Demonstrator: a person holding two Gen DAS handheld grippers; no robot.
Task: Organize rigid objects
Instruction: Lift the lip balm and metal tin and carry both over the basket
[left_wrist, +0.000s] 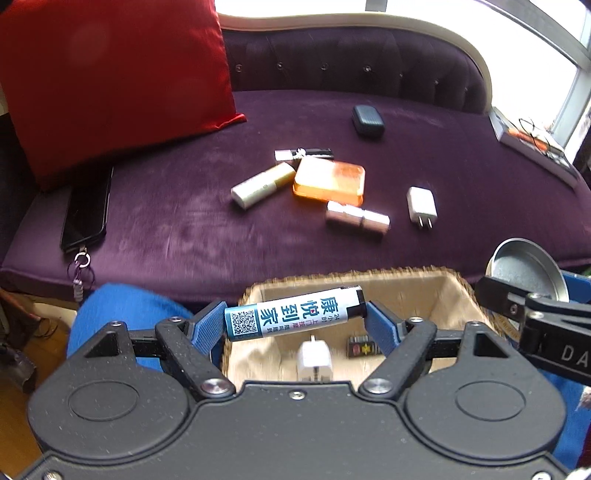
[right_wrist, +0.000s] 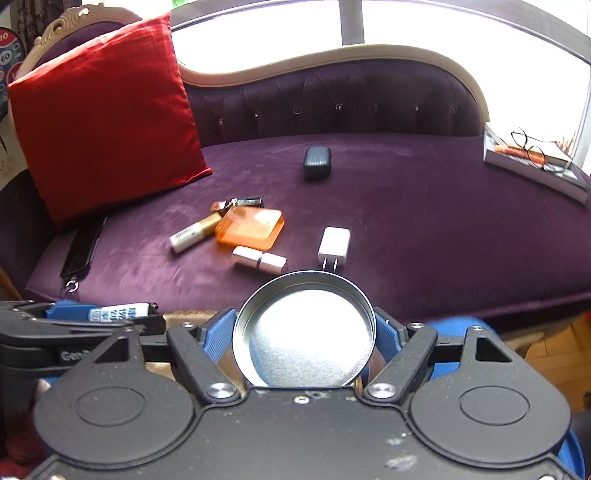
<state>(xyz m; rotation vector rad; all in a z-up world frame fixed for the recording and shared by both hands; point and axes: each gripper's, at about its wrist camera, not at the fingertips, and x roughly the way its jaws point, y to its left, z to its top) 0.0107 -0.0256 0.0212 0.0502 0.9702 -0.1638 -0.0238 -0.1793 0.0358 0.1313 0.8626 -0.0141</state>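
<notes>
Above basket (left_wrist: 454, 295): left tongs (left_wrist: 295, 317) clamp lighter (left_wrist: 295, 314); right tongs (right_wrist: 304, 332) clamp tin (right_wrist: 306, 332).

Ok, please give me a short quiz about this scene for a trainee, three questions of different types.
1. True or false: the left gripper holds the white-and-teal printed lighter.
2. What does the right gripper hold? A) orange translucent box B) round silver metal tin C) white charger plug
3. Fill in: below the lighter stands a woven ____.

Key: 1 true; 2 B; 3 basket.
</notes>
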